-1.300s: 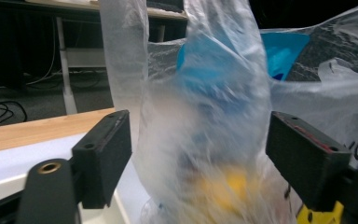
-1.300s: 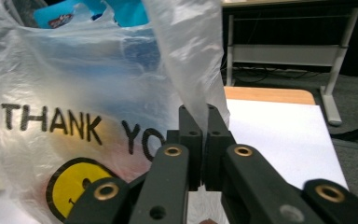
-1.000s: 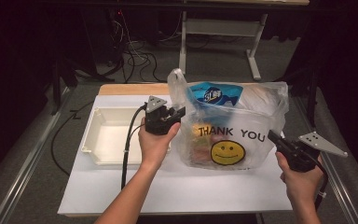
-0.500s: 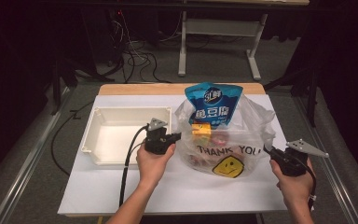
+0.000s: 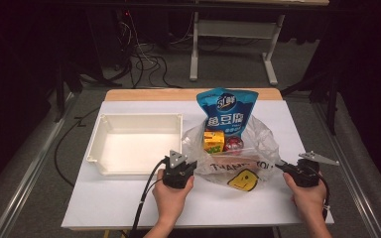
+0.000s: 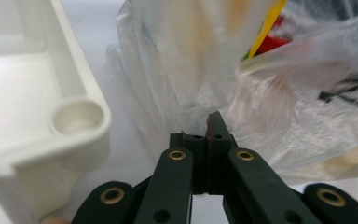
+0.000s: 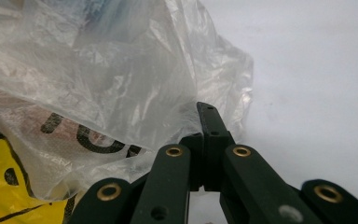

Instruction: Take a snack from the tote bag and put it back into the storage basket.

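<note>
Plastic bag (image 5: 238, 166), clear with a yellow smiley and "THANK YOU" print, lies on the white worktop (image 5: 129, 208), right of centre, just right of the white tray (image 5: 134, 144). Its walls are now slumped low around the contents.

Change over the last second: one second ago the bag stood tall, held up at both sides, the contents mostly wrapped. Half a second ago the film was already lower, with the blue snack pouch (image 5: 226, 113) standing proud. Now the film is pulled down and toward the near edge, and the pouch stands upright and largely uncovered at the far side. A yellow carton (image 5: 212, 141) and a red item (image 5: 234, 144) also show at the open mouth. Both hands have come nearer and lower.

Left claw (image 6: 208, 122): jaws pressed together on a fold of film at the bag's left edge, just beside the tray's corner. Right claw (image 7: 204, 122): jaws pressed together, pinching film at the bag's right edge. In the high view the left claw (image 5: 188, 166) and right claw (image 5: 281, 166) sit at opposite sides of the bag, film stretched between them.

Judgement: the bag is being peeled off its contents; they are exposed but none sits in the tray yet.
</note>
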